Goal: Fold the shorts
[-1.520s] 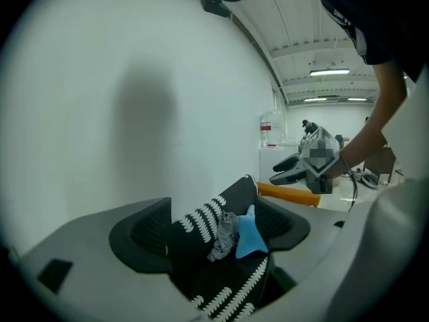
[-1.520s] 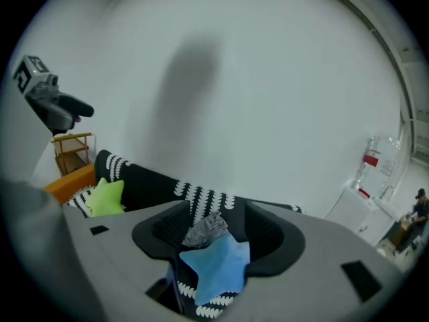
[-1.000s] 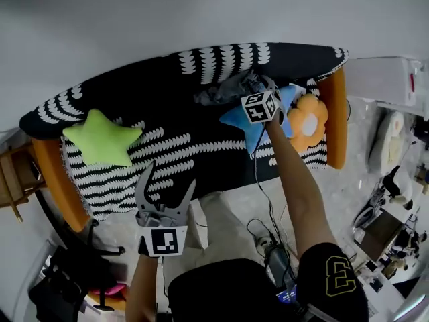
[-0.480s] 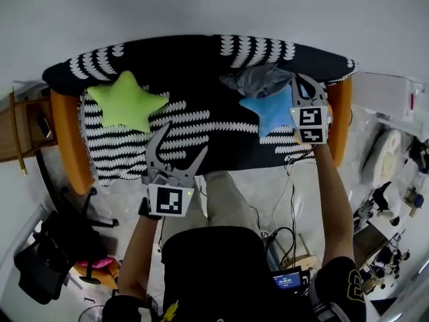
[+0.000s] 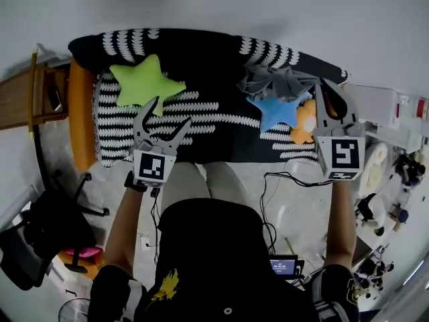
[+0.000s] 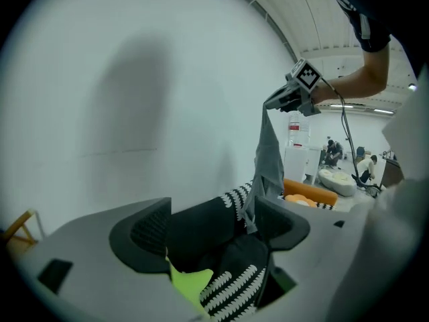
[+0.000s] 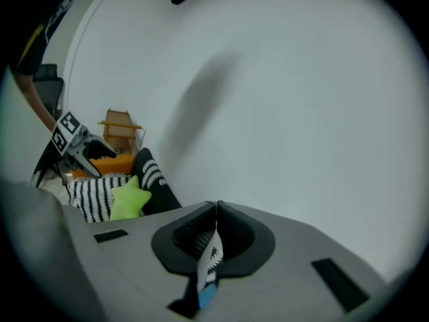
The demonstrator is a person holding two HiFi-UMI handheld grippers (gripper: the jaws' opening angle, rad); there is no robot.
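The grey shorts [image 5: 276,82] hang in the air over the right end of the black-and-white patterned sofa [image 5: 214,123], above a blue star pillow [image 5: 276,111]. My right gripper [image 5: 324,88] is raised and shut on their top edge. In the left gripper view the shorts [image 6: 269,158] dangle in a long strip from that right gripper [image 6: 287,99]. In its own view the right gripper [image 7: 216,208] has its jaws pressed together. My left gripper [image 5: 171,111] is open and empty over the sofa seat, near a green star pillow [image 5: 146,80]. Its open jaws frame the sofa in the left gripper view [image 6: 211,228].
An orange flower pillow [image 5: 305,121] lies beside the blue star. The sofa has orange arms [image 5: 82,116]. A wooden side table [image 5: 40,96] stands at the left, with a black chair [image 5: 47,223] below it. Cables and a small screen [image 5: 283,265] lie on the floor. The white wall is behind the sofa.
The right gripper closed on the shorts on the sofa and has lifted them up and to the right. The left gripper has moved up over the sofa seat, still open.
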